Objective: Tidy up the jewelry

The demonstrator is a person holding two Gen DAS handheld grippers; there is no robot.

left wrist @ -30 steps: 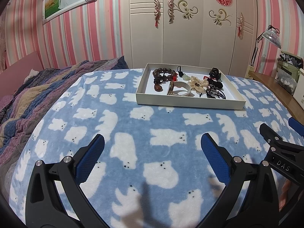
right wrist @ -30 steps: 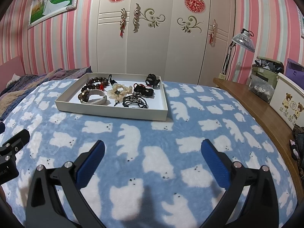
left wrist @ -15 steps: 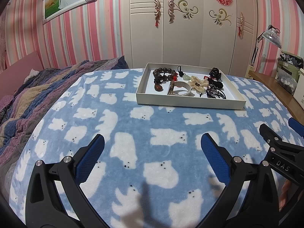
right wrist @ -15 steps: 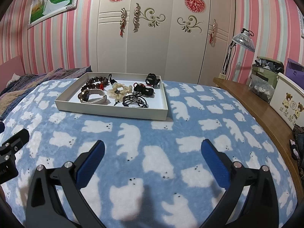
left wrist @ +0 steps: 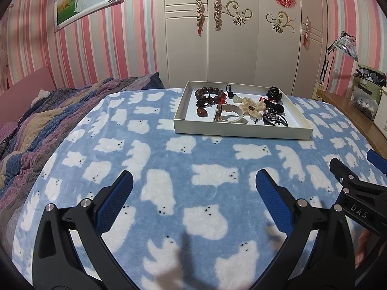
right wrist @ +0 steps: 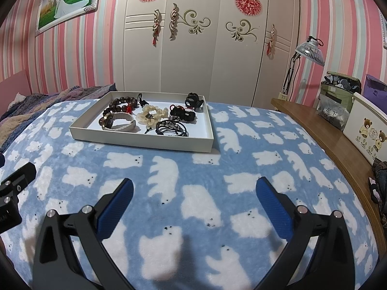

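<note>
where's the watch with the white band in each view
Left wrist: the watch lies near the tray's front wall, centre of the tray, upper middle of the picture.
Right wrist: the watch lies at the tray's front-left part, upper left of centre.
Shared landmark: the cream scrunchie just right of it.

Blanket [left wrist: 169,159]: light blue w/ white bears, black dots. Tray [left wrist: 241,131] off-white; inside, dark brown beads [left wrist: 209,94], cream scrunchie [left wrist: 252,106], black bands [right wrist: 171,128]. Wall [left wrist: 135,36], upper left: pink/white/pale green stripes; quilt [left wrist: 36,125], left edge: purple, navy & tan bands.
</note>
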